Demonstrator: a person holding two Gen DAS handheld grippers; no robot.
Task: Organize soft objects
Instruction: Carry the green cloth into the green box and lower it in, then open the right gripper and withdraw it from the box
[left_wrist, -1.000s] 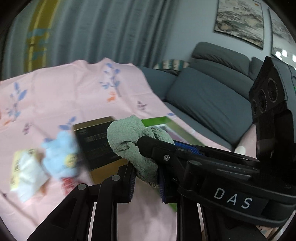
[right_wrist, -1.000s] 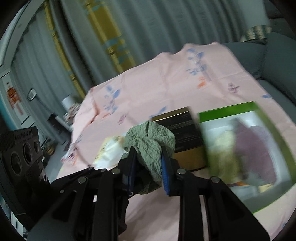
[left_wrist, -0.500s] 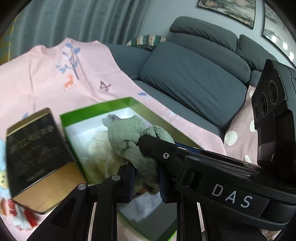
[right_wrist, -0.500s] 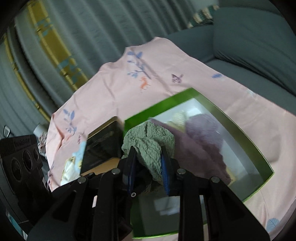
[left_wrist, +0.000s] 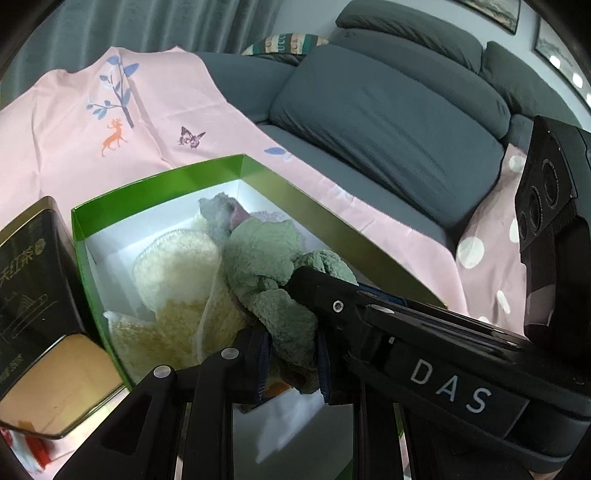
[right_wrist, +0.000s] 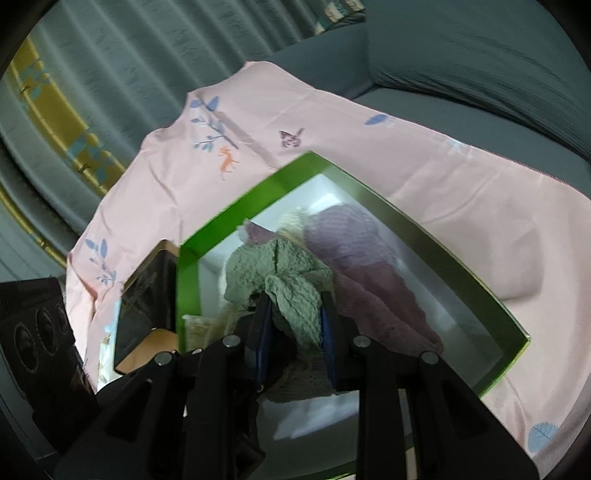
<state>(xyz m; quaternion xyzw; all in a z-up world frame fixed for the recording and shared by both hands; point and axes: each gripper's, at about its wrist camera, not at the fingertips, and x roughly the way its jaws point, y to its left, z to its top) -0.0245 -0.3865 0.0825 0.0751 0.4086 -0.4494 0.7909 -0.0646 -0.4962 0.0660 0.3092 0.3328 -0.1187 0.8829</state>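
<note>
Both grippers pinch the same green cloth (left_wrist: 273, 295). Left gripper (left_wrist: 291, 360) has its jaws closed to a narrow gap with cloth bunched between the blue pads. Right gripper (right_wrist: 295, 343) is likewise clamped on it, seen crossing in front of the left camera with "DAS" printed on its arm. Two-point hold probably keeps the floppy bundle from unrolling while it's carried.

Cloth hangs low over the green box (left_wrist: 332, 225), near end, its lower folds about level with the contents. Can't tell if it's resting on them yet. I'd say this is the drop step: lower, then let go with both.

In the box already: cream fleece (left_wrist: 177, 273) on the left half, purple cloth (right_wrist: 362, 266) along the right half, a greyish scrap (left_wrist: 218, 210) at the far end. White floor shows at the near end, so that's the likely slot.

Just beside the box on the left: black-and-gold tin (left_wrist: 33, 295), Chinese characters on the lid, "红茶" readable, rest cut off. Hard item, so plausibly left out of the soft pile.

All on a pink sheet (left_wrist: 74, 122) printed with tree, deer and butterfly. Beyond it, grey sofa (left_wrist: 399, 122) with a striped cushion (left_wrist: 288, 42); its lettering is too small to read. Curtains behind.
</note>
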